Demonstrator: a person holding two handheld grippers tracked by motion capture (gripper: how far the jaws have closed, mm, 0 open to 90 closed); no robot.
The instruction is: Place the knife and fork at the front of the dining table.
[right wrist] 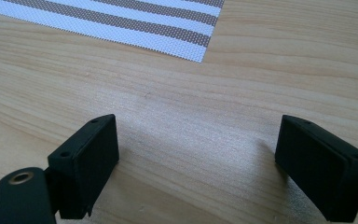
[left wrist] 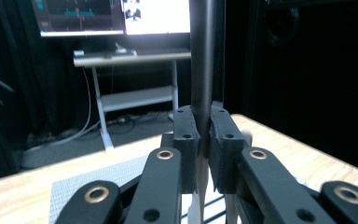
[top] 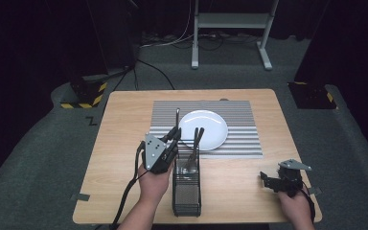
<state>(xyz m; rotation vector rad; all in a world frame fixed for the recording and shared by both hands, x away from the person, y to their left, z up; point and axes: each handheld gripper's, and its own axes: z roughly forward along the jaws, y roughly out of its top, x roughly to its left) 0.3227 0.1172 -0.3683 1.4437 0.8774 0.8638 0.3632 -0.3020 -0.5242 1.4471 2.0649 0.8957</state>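
My left gripper (top: 174,133) (left wrist: 204,133) is shut on the dark handle of a piece of cutlery (top: 177,116) (left wrist: 202,65), held upright above the far end of a black mesh cutlery caddy (top: 187,194). The metal end hangs below the jaws; I cannot tell what kind of utensil it is. Two more dark-handled utensils (top: 197,138) lean in the caddy. A white plate (top: 206,128) lies on a striped placemat (top: 239,124) just beyond. My right gripper (top: 265,180) (right wrist: 200,163) stands open over bare wood at the front right, holding nothing.
The wooden table (top: 120,143) has bare areas left and right of the placemat, whose corner (right wrist: 177,32) lies ahead of the right gripper. A white stand (top: 230,21) (left wrist: 135,100) and cables are on the floor beyond the table, with a lit monitor (left wrist: 112,14) above.
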